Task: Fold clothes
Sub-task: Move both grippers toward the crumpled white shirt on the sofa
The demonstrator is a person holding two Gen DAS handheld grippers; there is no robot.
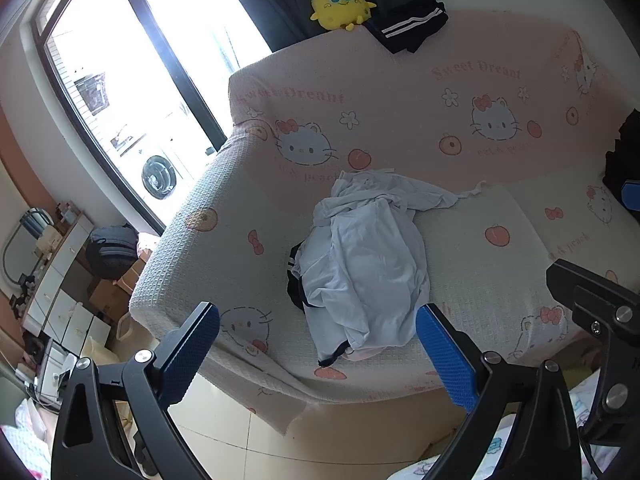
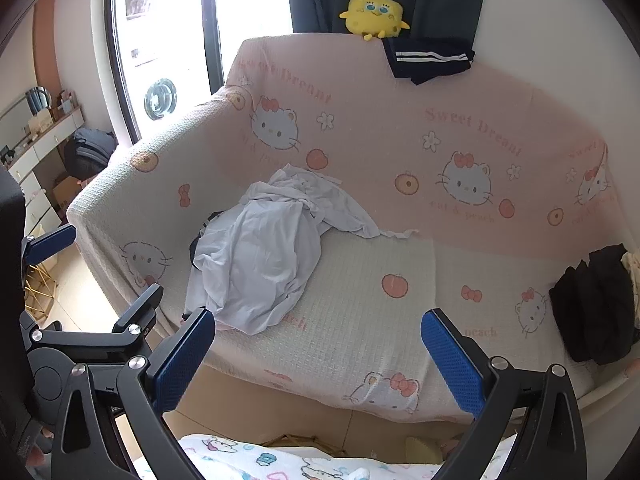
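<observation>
- We see the sofa [image 2: 360,320] draped in a waffle-textured cover, white on the seat and pink on the backrest, printed with cartoon cats, peaches and bows.
- The pale blue garment [image 1: 360,264] lies crumpled in a soft heap on the seat's left half, thin and wrinkled; a dark striped piece [image 1: 296,280] pokes out beneath its left edge.
- A dark folded garment [image 2: 430,60] with 2 white stripes hangs over the backrest top, beside a yellow plush toy [image 2: 374,14].
- A black clothes pile [image 2: 592,304] sits at the seat's right end.
- The left tool [image 1: 318,354] hangs with its blue textured pads wide apart, empty, short of the heap.
- The right tool [image 2: 318,356] likewise stands wide apart, gripping nothing.
- We note cardboard boxes [image 1: 116,292] on the floor by the white drawers; contents unclear.
</observation>
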